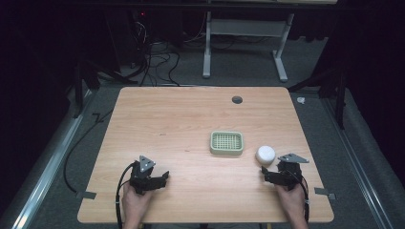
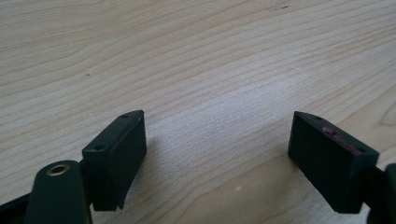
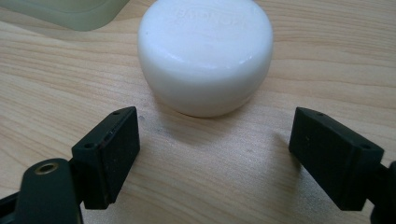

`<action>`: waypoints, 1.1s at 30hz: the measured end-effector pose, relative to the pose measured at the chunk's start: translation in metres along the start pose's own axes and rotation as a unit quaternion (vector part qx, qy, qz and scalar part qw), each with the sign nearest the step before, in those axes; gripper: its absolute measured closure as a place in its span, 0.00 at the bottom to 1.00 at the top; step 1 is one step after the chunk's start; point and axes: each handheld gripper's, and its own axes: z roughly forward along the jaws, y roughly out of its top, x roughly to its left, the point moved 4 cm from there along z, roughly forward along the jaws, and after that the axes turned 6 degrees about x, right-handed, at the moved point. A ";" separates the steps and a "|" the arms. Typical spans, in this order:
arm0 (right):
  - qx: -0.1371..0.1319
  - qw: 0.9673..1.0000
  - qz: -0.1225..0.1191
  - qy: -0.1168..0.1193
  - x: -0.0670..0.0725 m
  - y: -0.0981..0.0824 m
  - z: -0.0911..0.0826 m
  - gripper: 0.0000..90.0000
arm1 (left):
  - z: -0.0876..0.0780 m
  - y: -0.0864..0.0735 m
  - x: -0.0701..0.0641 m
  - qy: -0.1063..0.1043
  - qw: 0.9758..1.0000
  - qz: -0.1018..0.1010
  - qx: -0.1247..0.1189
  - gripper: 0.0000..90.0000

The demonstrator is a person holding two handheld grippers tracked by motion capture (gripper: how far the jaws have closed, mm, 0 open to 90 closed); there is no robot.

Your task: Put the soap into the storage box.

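1. Two hand-held grippers rest low over a wooden table point(image 1: 191, 119). The right gripper point(image 3: 212, 149) stands with its jaws spread wide and nothing between them; the left gripper point(image 2: 217, 149) is likewise spread and empty, over bare wood.
2. Key relation: the soap bar point(image 3: 205, 51) lies straight ahead of the right gripper, just beyond the jaw tips and roughly centred on the gap between them. It is near but not touched. In the high view the soap bar point(image 1: 265, 154) sits just beside the right gripper point(image 1: 273, 174), while the left gripper point(image 1: 155, 180) is well apart from it, across the near edge of the table. The right hand point(image 1: 290, 198) is clearly the nearer one.
3. Shape: the soap is a round, low, white puck with softened edges, so no long axis is evident; the jaws could probably close across it from any heading. Faint embossed lettering crosses its top, too shallow to read.
4. Surface: smooth, faintly glossy, probably slippery under a hard pinch.
5. Soap dish point(image 1: 227, 143): pale green, rectangular, rounded corners, with a gridded draining top; it stands just beside the soap, toward the table's centre. Its corner point(image 3: 70, 11) appears translucent and matte in the right gripper view.
6. Table: light wood-grain laminate with a dark round cable port point(image 1: 237, 99) near the far edge.
7. Likely next move: a short forward advance of the right gripper, then closing on the soap.
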 end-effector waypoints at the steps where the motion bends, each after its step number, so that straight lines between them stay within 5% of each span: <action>1: 0.000 1.000 0.000 0.000 0.000 0.000 0.000 0.19 | 0.000 0.000 0.000 0.000 1.000 0.000 0.000 0.22; 33: -0.002 1.000 0.002 0.009 -0.001 0.000 0.000 0.19 | 0.000 0.000 0.000 -0.001 1.000 -0.001 0.000 0.22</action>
